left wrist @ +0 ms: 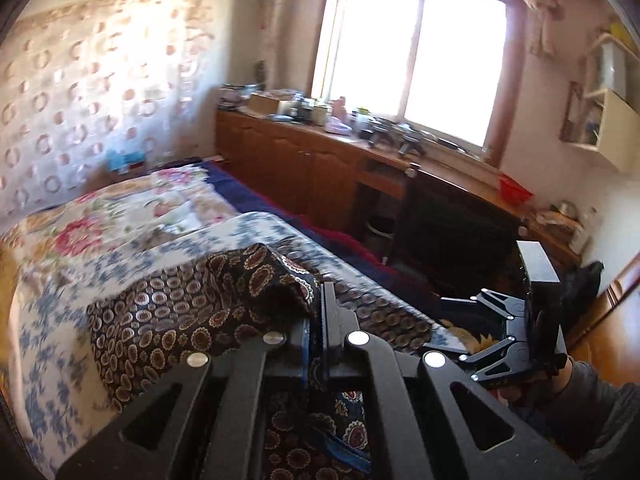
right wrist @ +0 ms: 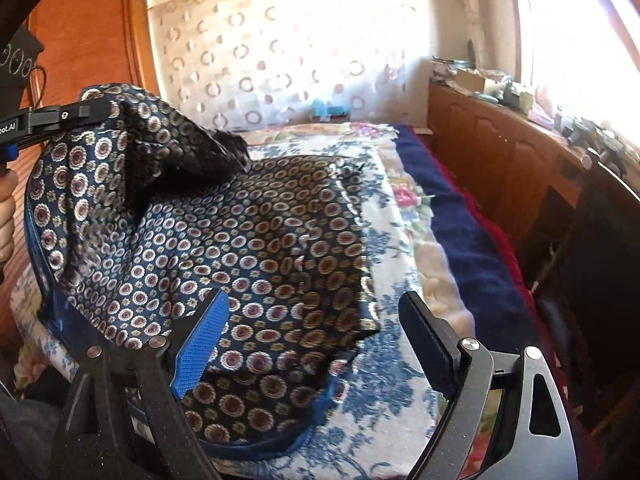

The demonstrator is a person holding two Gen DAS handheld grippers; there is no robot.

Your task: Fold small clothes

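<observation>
A small dark blue garment with a round medallion print (right wrist: 256, 248) lies on the bed; it also shows in the left wrist view (left wrist: 180, 312). My left gripper (left wrist: 318, 312) is shut on one edge of it and holds that edge lifted and folded over; in the right wrist view the left gripper (right wrist: 86, 114) sits at the upper left with the raised cloth hanging from it. My right gripper (right wrist: 312, 344) is open and empty, hovering over the garment's near right edge. It shows at the right of the left wrist view (left wrist: 472, 320).
The bed carries a blue-and-white floral cover (right wrist: 384, 392) and a flowered quilt (left wrist: 100, 220), with a dark blue blanket (right wrist: 460, 232) along its right side. A wooden cabinet counter (left wrist: 304, 148) with clutter runs under the window. A wooden wardrobe (right wrist: 88, 32) stands on the left.
</observation>
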